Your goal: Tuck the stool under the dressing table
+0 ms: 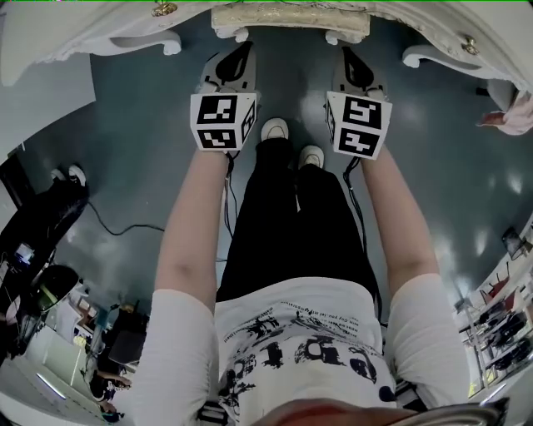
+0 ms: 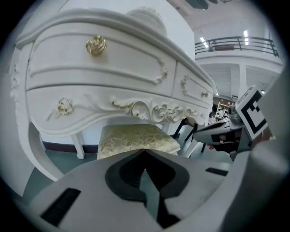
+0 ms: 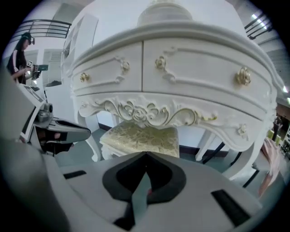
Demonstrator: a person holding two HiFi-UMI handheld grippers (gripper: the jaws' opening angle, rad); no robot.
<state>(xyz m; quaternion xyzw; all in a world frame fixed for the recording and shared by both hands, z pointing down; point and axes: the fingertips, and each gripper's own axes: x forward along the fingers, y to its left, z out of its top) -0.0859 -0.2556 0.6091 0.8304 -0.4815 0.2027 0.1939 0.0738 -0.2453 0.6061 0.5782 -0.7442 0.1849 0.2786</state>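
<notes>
Stool ahead; left gripper, right gripper abreast, closed.

From above our head we look steeply down at the grey-green floor, with the white carved dressing table along the view's top edge. The left gripper camera sits low and near the table's front, facing it from the left. The right gripper camera mirrors it from the right. All three views share the cream brocade-cushioned stool.

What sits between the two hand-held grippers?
Only the person's two white shoes, standing on bare grey floor; the head view shows it.
</notes>
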